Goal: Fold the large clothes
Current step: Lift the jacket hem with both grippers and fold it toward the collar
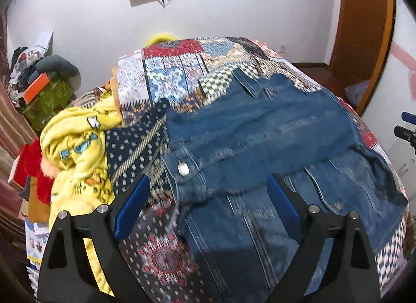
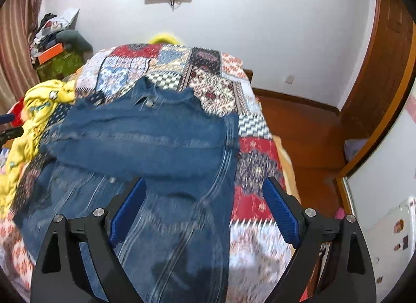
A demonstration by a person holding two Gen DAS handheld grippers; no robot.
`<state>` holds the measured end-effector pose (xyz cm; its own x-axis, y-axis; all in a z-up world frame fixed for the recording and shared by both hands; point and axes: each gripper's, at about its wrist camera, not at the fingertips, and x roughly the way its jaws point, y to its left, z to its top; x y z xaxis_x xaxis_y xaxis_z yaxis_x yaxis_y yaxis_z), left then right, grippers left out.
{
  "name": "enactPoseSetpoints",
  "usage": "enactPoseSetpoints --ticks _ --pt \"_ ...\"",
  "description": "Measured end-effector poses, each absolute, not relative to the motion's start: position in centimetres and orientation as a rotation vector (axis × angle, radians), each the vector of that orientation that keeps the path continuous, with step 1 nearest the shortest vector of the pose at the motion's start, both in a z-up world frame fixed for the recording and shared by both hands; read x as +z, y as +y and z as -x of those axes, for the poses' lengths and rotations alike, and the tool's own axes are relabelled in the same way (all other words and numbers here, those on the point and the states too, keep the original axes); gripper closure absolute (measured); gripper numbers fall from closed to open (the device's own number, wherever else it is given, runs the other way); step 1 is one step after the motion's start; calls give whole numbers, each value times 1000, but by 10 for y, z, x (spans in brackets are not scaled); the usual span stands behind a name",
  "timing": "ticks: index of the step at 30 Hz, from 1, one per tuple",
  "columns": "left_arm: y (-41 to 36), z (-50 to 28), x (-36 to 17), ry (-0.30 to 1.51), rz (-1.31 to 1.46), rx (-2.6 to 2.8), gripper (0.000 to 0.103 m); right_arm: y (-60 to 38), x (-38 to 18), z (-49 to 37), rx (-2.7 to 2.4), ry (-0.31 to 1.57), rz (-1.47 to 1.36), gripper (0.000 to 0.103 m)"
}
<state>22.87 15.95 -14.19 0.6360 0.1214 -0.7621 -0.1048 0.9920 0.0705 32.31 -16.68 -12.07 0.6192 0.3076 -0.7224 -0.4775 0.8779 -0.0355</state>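
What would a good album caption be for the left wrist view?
Open left gripper above a denim jacket spread on a patchwork bedspread, yellow blanket alongside.

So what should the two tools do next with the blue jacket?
Probably lower both and pinch the near hem. The denim jacket lies on the patchwork bedspread with its sleeves already folded across, and the left tool and right tool are open, holding nothing.

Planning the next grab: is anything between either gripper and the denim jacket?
Nothing visible. The left gripper and right gripper, both open and empty, hang directly over the denim jacket on the patchwork bedspread. The yellow blanket lies off to its left.
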Motion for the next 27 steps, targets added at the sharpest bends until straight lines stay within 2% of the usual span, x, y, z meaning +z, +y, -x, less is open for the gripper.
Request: enactPoseSetpoints --ticks 8,16,18,20,23,25,27 --pt "174 -187 -200 1010 140 109 11 -189 -163 -298 472 949 166 13" --pt "205 -150 -270 1167 537 48 12 -219 -210 -291 478 1149 0 13" --pt "203 -141 -280 1172 602 12 20 -223 -218 -290 484 1177 -42 13" --pt "203 -134 -284 1152 672 -19 22 -226 -225 -286 497 1201 -87 13" --pt "200 -131 -289 1134 788 -98 35 -226 -231 -282 511 1210 -137 13" --pt "196 -130 -290 1127 786 -94 36 -225 -230 -281 528 1200 -163 20" --pt "194 -130 -289 1121 777 -99 47 -223 -228 -283 561 1195 -181 40"
